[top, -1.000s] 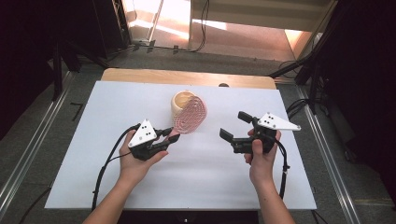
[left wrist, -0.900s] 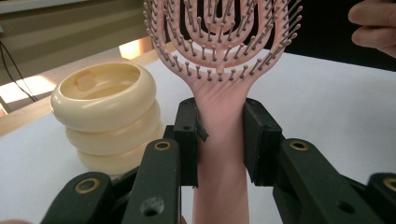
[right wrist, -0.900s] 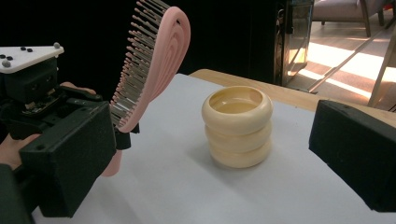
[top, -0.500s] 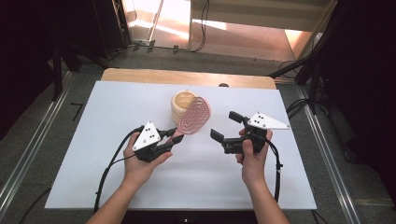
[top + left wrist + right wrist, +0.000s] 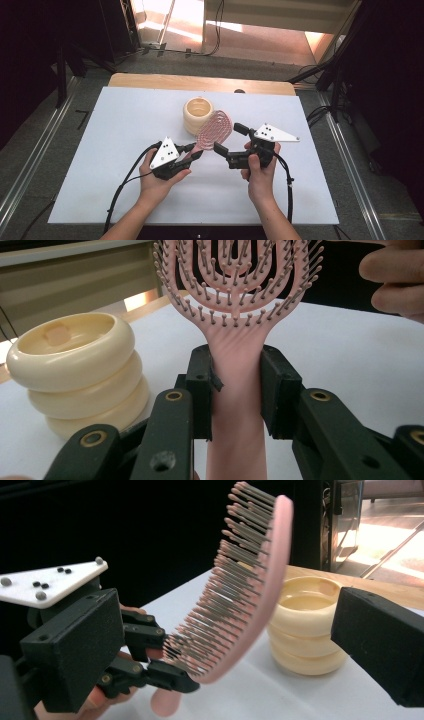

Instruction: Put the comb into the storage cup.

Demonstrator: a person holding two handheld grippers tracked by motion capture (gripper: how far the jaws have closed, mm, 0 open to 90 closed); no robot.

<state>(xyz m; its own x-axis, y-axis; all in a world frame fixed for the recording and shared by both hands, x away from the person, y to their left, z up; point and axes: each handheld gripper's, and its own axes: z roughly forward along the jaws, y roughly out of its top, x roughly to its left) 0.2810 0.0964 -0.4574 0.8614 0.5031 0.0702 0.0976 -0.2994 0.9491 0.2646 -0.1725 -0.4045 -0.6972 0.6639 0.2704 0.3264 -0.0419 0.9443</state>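
A pink vented hairbrush [image 5: 215, 131] stands tilted above the white table, bristles toward the right. My left gripper [image 5: 192, 152] is shut on its handle; in the left gripper view the two pads [image 5: 200, 390] squeeze the handle [image 5: 235, 365] just below the brush head [image 5: 237, 275]. My right gripper [image 5: 228, 139] is open at the brush head's right edge. In the right gripper view the bristled head [image 5: 240, 590] rises between its wide-apart jaws, and neither pad touches it. The left gripper [image 5: 150, 672] is seen there clamping the handle.
A cream ringed holder [image 5: 198, 114] stands on the white table [image 5: 125, 125] just behind the brush, open at the top [image 5: 70, 345]; it also stands behind the brush in the right gripper view [image 5: 305, 625]. A wooden strip [image 5: 200, 82] runs along the table's far edge.
The right gripper has moved left, up to the brush head. The left hand has carried the brush slightly right and toward the front.
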